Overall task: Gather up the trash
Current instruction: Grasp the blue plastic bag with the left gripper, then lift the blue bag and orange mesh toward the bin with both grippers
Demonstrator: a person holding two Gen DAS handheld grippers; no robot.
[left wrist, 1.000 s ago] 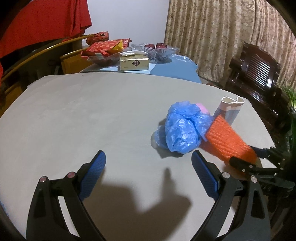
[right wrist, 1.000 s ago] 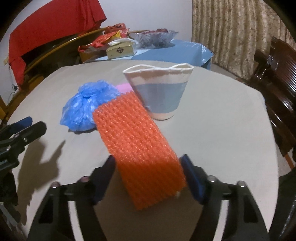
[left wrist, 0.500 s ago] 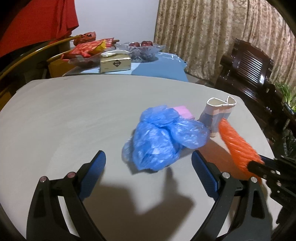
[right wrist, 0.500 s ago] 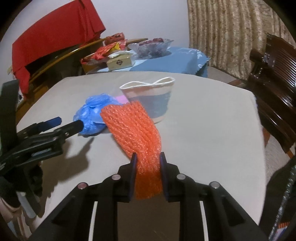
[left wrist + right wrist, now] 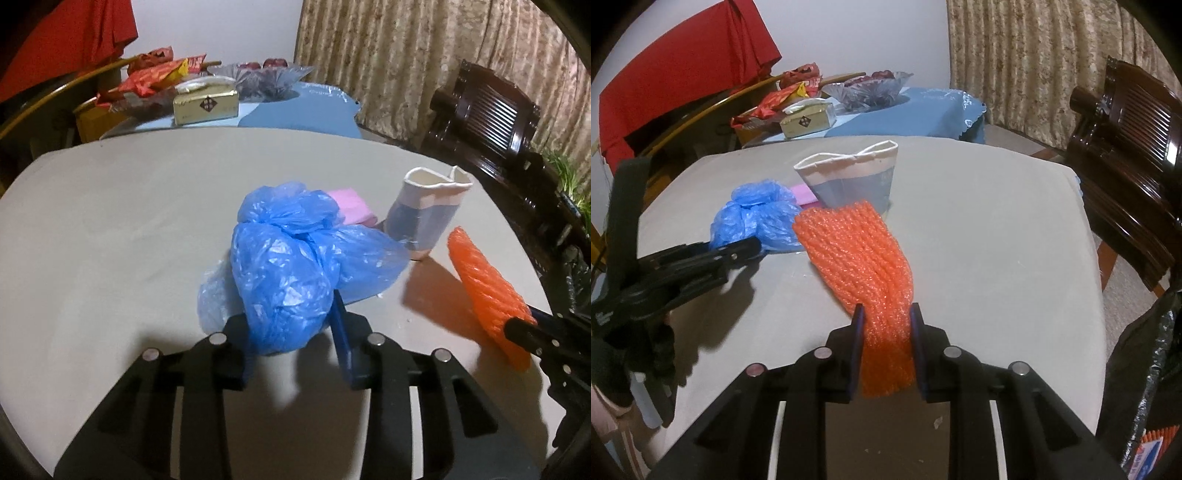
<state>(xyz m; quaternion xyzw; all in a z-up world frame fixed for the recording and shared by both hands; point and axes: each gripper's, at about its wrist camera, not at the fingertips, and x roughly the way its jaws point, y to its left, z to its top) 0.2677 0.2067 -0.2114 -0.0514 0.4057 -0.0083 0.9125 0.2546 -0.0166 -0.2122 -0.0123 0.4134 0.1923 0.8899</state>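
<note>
Evidently both grippers are loaded at once, presumably so two pieces of rubbish can go out in a single trip. The left gripper [image 5: 295,328] has its fingers drawn in on the near end of the crumpled blue bag [image 5: 291,266], pinching a fold of it so the loose bulk billows forward toward twelve o'clock; most of the bag appears to lie on the grey table [image 5: 110,221], not lifted clear. The right gripper [image 5: 884,332] squeezes the near end of the orange mesh sleeve [image 5: 860,258] between its two pads, and the sleeve fans wider away from the pinch, reaching toward eleven o'clock in the right wrist view. In the left wrist view the same sleeve sits out at three o'clock, slanting up off the tabletop. The bag looks thin, glossy and wrinkled, knotted into soft lobes that will deform rather than resist. The sleeve is a bright foam netting, ribbed and springy, narrowed where it is clamped. Behind the bag, at about one o'clock, stands a squashed paper cup [image 5: 428,218] with a pinched rim, and a flat pink pad [image 5: 354,206] lies just beside it, touching the bag; both are likely next to be gathered.
</note>
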